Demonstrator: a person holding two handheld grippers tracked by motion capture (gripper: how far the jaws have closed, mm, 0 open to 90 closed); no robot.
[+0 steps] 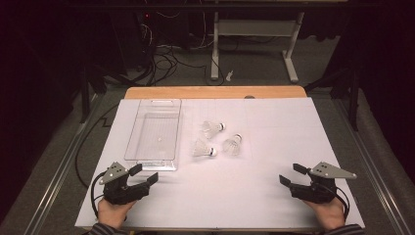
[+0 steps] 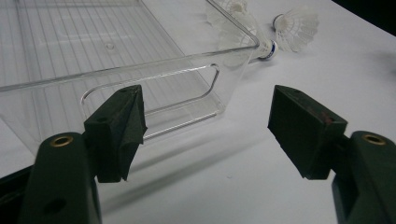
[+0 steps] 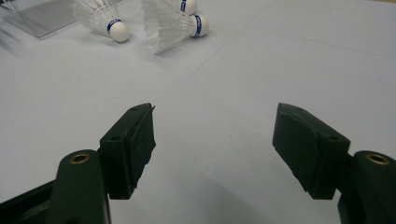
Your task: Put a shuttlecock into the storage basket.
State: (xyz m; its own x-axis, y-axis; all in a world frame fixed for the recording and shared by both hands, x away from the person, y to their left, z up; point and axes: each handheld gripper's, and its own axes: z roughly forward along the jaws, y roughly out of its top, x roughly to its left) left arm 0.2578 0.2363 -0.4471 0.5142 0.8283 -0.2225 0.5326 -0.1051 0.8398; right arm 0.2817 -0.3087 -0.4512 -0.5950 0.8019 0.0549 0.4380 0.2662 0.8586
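Clear plastic bin (image 1: pixel 154 132): landmark; sits on the white sheet (image 1: pixel 274 147) covering the bench, long side running away from the person, nothing inside.
Shuttlecocks: three, white-feathered, lying on their sides just right of the bin, close together.
Nearest shuttlecock (image 1: pixel 204 148): beside the bin's near right corner.
Far shuttlecock (image 1: pixel 213 128): level with the bin's middle.
Third shuttlecock (image 1: pixel 232 144): farthest right from the bin.
Left tool (image 1: pixel 146 174): just in front of the bin's near end wall, jaws spread wide, nothing between them.
Right tool (image 1: pixel 291 174): well right of the bin, near the sheet's front edge, jaws wide, gripping nothing.
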